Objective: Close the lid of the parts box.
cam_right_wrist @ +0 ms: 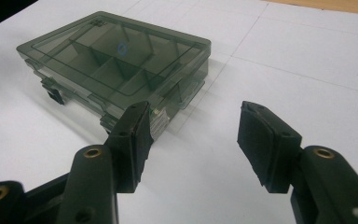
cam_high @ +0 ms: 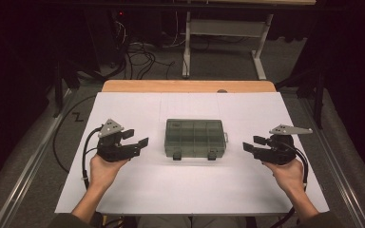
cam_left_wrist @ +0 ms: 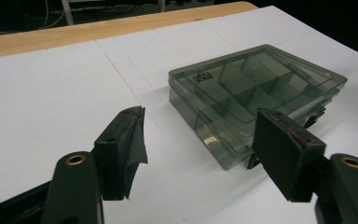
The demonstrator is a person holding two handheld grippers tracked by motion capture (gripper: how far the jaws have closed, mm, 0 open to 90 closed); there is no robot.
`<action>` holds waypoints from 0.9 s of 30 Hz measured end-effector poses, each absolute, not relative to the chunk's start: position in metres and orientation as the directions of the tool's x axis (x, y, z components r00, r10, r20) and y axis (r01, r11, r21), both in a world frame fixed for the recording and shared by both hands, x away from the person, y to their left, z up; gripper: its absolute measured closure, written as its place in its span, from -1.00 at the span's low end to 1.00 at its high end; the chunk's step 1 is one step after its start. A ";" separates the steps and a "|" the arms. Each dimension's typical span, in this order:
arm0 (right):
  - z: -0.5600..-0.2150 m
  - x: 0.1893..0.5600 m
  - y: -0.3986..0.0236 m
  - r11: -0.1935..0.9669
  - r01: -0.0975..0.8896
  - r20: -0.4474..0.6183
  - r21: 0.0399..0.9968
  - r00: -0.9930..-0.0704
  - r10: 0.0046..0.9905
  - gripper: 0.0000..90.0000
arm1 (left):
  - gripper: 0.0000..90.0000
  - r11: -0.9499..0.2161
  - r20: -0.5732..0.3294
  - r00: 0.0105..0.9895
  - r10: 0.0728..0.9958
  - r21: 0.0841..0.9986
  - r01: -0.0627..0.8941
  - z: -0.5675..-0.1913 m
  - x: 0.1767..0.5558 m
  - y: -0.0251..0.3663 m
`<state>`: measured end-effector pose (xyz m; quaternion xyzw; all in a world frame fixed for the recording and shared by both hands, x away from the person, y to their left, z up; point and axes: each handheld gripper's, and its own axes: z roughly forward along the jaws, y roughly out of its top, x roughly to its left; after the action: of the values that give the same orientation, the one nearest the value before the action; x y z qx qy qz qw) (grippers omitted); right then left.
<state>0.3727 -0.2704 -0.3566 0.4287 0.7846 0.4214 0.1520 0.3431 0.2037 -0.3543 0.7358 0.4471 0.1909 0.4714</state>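
A smoky, see-through compartment box (cam_high: 195, 137) (cam_left_wrist: 256, 91) (cam_right_wrist: 116, 63) lies shut in the middle of the white table top, its two latches toward the person. My left gripper (cam_high: 139, 140) (cam_left_wrist: 200, 144) is held to the left of the box, pointing at it, open, with nothing between its pads. My right gripper (cam_high: 251, 145) (cam_right_wrist: 193, 133) is held to the right of the box, also open and holding nothing. Neither touches the box. The box's compartments look empty.
The white sheet (cam_high: 138, 190) covers a wooden table (cam_high: 190, 86); bare room lies all around the box. Beyond the far edge are a floor with cables (cam_high: 140, 57) and a white table frame (cam_high: 228, 28).
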 end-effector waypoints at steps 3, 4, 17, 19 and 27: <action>-0.357 0.370 -0.271 0.274 0.541 0.122 0.795 -0.585 0.802 0.02 | -0.24 -0.148 -0.139 0.524 0.840 0.872 0.467 -0.355 0.341 0.205; -0.358 0.369 -0.272 0.271 0.538 0.122 0.798 -0.585 0.802 0.02 | -0.24 -0.145 -0.139 0.523 0.841 0.873 0.465 -0.356 0.340 0.206; -0.367 0.359 -0.276 0.262 0.519 0.118 0.814 -0.589 0.799 -0.04 | -0.25 -0.135 -0.142 0.519 0.843 0.878 0.459 -0.364 0.334 0.211; -0.369 0.358 -0.277 0.261 0.517 0.118 0.815 -0.590 0.799 -0.05 | -0.24 -0.134 -0.142 0.519 0.843 0.878 0.459 -0.365 0.333 0.210; -0.375 0.354 -0.277 0.249 0.513 0.122 0.822 -0.585 0.802 -0.08 | -0.26 -0.135 -0.135 0.518 0.844 0.883 0.450 -0.371 0.330 0.210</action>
<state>0.3545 -0.2771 -0.3750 0.4249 0.7732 0.4413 0.1638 0.3304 0.2102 -0.3714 0.7253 0.4461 0.2042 0.4829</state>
